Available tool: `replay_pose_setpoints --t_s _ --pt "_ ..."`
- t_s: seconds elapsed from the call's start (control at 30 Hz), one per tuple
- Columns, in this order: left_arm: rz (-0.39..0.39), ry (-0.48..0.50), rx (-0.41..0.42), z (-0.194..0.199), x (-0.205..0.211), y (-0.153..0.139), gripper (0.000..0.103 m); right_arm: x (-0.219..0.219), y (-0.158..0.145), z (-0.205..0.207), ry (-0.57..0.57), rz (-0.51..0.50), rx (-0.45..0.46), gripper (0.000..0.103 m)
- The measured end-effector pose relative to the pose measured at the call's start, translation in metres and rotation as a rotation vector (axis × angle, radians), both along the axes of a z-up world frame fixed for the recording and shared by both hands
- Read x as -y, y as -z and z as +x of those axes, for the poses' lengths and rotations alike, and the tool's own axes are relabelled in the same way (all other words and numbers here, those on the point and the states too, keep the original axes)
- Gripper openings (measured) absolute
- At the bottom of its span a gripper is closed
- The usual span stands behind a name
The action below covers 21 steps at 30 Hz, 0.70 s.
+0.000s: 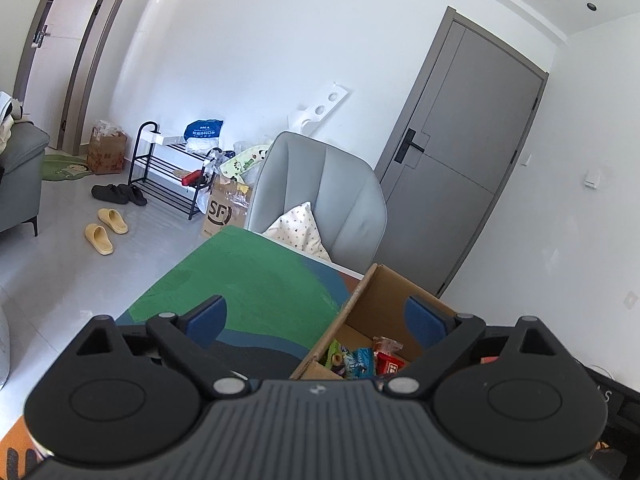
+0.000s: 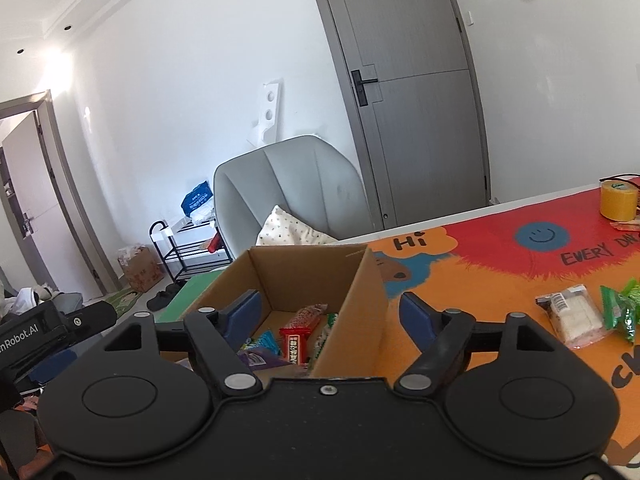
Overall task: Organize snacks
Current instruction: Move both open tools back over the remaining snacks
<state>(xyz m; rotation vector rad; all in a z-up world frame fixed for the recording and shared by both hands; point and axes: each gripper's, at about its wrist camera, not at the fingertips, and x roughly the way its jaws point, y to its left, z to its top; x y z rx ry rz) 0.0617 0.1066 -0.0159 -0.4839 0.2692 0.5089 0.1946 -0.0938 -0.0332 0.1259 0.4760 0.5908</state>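
From the left wrist camera we see the left gripper (image 1: pixel 316 322) with its blue-padded fingers (image 1: pixel 210 318) spread wide and nothing between them. It straddles the near-left wall of the cardboard box (image 1: pixel 362 292), which stands on the colourful table mat (image 1: pixel 248 280). Down inside the box we make out a few snacks: a green packet (image 1: pixel 335 354), a light blue packet (image 1: pixel 360 362) and a red packet (image 1: pixel 390 364), lying close together on the box floor. Only this view shows us the floor to the left: a pair of yellow slippers (image 1: pixel 106 230), dark slippers (image 1: pixel 119 194), a black shoe rack (image 1: pixel 168 172) and a brown carton marked SF (image 1: pixel 222 210). A grey chair (image 1: pixel 320 196) with a spotted cushion (image 1: pixel 300 232) stands behind the table.

From the right wrist camera we see the right gripper (image 2: pixel 330 318), its jaws likewise parted and empty, set across the right-hand wall of the same box (image 2: pixel 360 276). Here the box's inside is plainer: a red packet (image 2: pixel 294 340) standing among a blue one (image 2: pixel 264 342) and a pale green one (image 2: pixel 326 330). This view alone shows us the table's right side, where snacks lie outside the box: a clear-wrapped white snack (image 2: pixel 570 314) and green packets (image 2: pixel 620 308) just beside it. A roll of yellow tape (image 2: pixel 619 198) sits farther back. At the left edge we catch the side of the other gripper's black body (image 2: pixel 60 326).
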Motion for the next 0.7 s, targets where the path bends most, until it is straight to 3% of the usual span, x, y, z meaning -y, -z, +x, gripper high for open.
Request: replay_pose_setpoints --t_s 0.17,0.7 --pt "0.012 0.036 -0.010 0.004 0.016 0.001 0.102 0.019 0.005 -0.001 0.035 -0.013 -0.015 0.084" --pt "0.045 0.165 -0.052 0.024 0.071 0.002 0.103 0.080 0.014 0.000 0.138 -0.014 -0.044 0.097"
